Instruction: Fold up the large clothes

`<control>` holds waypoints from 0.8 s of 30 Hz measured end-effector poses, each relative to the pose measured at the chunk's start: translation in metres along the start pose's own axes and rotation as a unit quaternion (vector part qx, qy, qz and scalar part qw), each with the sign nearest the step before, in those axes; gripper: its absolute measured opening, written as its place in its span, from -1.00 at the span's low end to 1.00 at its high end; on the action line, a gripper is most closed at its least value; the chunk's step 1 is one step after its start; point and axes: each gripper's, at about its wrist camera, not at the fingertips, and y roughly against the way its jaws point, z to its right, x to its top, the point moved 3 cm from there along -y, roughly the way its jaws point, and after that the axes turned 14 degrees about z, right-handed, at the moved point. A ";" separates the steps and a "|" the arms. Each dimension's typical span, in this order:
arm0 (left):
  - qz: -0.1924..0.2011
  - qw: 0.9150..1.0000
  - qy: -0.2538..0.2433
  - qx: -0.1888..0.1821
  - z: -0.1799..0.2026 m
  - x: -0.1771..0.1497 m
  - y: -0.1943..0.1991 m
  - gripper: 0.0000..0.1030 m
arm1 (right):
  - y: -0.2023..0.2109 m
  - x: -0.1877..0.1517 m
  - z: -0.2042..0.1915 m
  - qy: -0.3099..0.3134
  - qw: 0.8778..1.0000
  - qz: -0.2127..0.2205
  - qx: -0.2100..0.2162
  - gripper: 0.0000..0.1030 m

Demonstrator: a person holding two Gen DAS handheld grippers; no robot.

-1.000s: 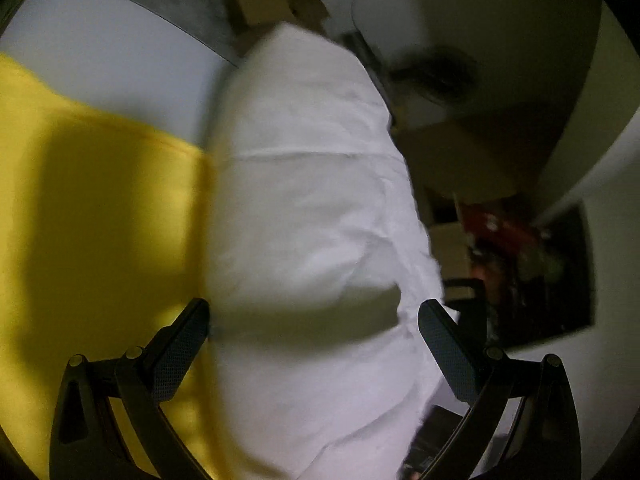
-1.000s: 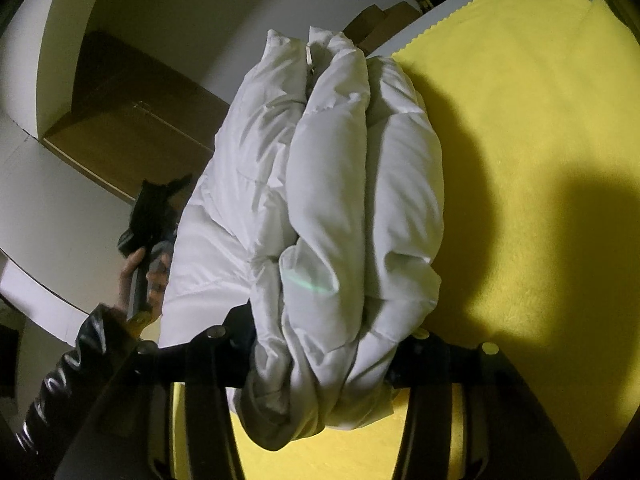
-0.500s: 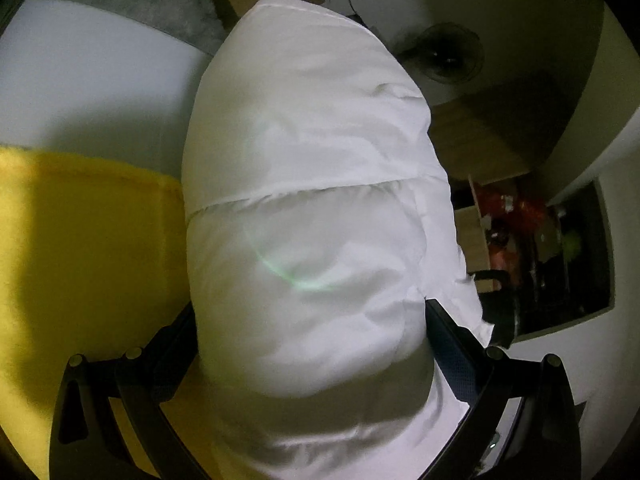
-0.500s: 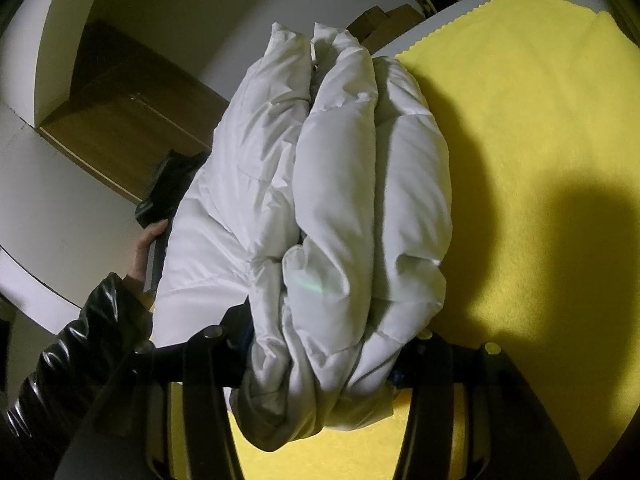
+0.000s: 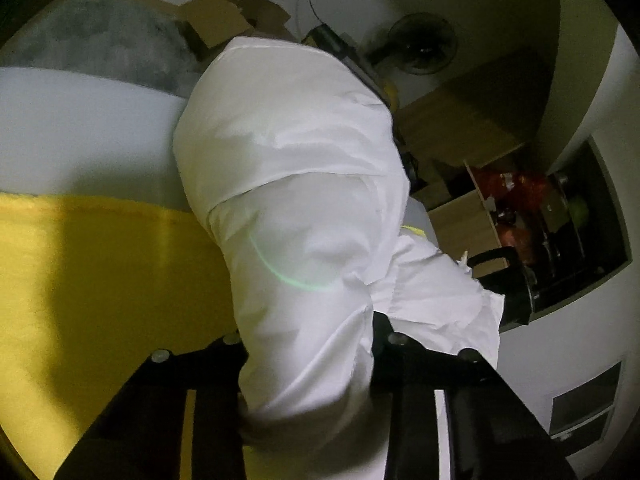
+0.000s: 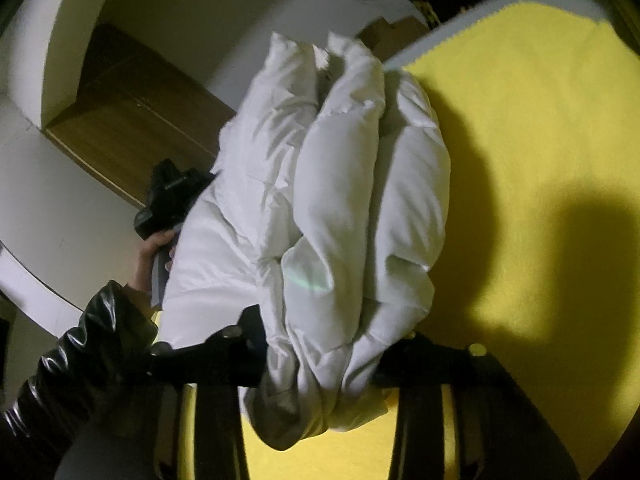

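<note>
White puffy jacket (image 6: 332, 216), folded into a thick bundle of several padded layers, held up between both grippers above the yellow cloth (image 6: 520, 128) that covers the work surface. Right gripper (image 6: 320, 356): jaws have just been closing, and both black fingers now press into the lower end of the bundle, layers bunched and squeezed between them, a loose fold hanging below. Left gripper (image 5: 308, 344): jaws have just been closing from wide open, and now pinch the white padding from both sides, fabric bulging out above the pinch. From the left wrist view the jacket (image 5: 296, 184) rises as one big rounded lobe with a seam across it, blocking most of the view ahead; the yellow cloth (image 5: 92, 272) lies to its left with a white band of surface beyond. From the right wrist view the person's left hand (image 6: 154, 256) shows beside the bundle on the handle of the other gripper, in a shiny black sleeve (image 6: 88, 344). Dim room. Brown cardboard boxes (image 5: 236, 20) and a fan (image 5: 420, 44) behind the jacket.
</note>
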 end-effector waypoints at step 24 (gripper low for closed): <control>0.063 0.996 -0.048 0.033 0.016 -0.077 0.281 -0.47 | 0.112 -0.114 -0.213 0.157 0.981 -0.039 0.110 -0.40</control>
